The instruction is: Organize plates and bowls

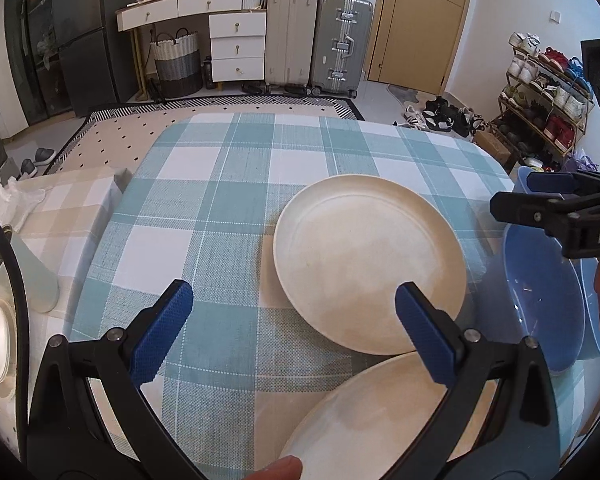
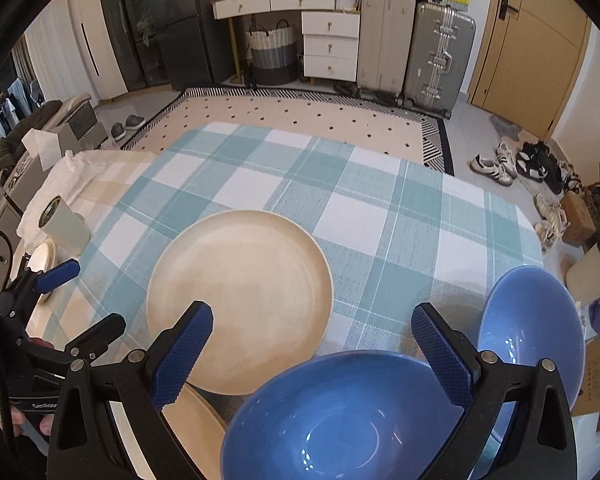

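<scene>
Cream plates, blue bowls, teal-checked tablecloth

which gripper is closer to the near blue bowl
Right. The right gripper hangs open directly over the near blue bowl, while the left gripper is off to its left, over the cream plates.

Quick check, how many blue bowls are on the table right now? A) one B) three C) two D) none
C: the right wrist view shows one blue bowl close under the open right gripper and a second blue bowl at the table's right edge, beside the two cream plates.
</scene>
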Demonstrator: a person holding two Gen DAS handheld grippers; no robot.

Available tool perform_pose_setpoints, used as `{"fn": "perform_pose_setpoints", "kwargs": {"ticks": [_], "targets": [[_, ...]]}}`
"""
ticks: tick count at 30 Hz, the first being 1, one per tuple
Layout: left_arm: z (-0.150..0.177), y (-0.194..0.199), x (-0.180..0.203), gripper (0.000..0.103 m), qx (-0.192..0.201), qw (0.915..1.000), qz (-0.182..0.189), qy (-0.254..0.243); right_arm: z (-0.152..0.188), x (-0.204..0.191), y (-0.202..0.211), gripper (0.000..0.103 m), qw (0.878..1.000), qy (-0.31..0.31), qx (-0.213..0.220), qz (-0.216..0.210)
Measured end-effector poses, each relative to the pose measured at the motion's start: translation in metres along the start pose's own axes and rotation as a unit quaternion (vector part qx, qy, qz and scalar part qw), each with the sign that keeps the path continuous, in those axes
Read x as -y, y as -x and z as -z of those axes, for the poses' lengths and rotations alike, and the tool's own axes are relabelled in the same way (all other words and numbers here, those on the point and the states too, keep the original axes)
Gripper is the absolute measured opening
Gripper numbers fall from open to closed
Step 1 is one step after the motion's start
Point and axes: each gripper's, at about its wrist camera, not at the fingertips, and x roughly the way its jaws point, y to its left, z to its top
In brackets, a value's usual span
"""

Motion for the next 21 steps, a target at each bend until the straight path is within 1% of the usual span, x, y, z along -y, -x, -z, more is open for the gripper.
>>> {"fn": "perform_pose_setpoints", "kwargs": {"ticks": [8,11,13,18,21], "targets": [[-0.005,-0.028,-0.007,0.1,-0.02,0.9997,-0.007,0.011,-0.017,0.004,-0.033,0.1,0.999,0.005,-0.032,0.01],[-0.005,-0.038,-0.007,0.097,-0.031,0.9995,-0.005,0.009,-0.02,0.005,-0.047,0.096,0.999,0.007,-0.048,0.009],[-0.005,-0.043,-0.007,0.096,-0.037,0.9993,-0.004,0.008,-0.02,0.005,-0.056,0.093,0.998,0.012,-0.061,0.007],[-0.004,-0.055,-0.007,0.091,-0.049,0.9987,0.006,0.011,-0.021,0.009,-0.075,0.082,0.996,0.008,-0.085,-0.001],[-0.003,-0.06,-0.004,0.09,-0.052,0.9986,0.007,0.007,-0.021,0.01,-0.086,0.081,0.995,0.008,-0.102,-0.01]]}}
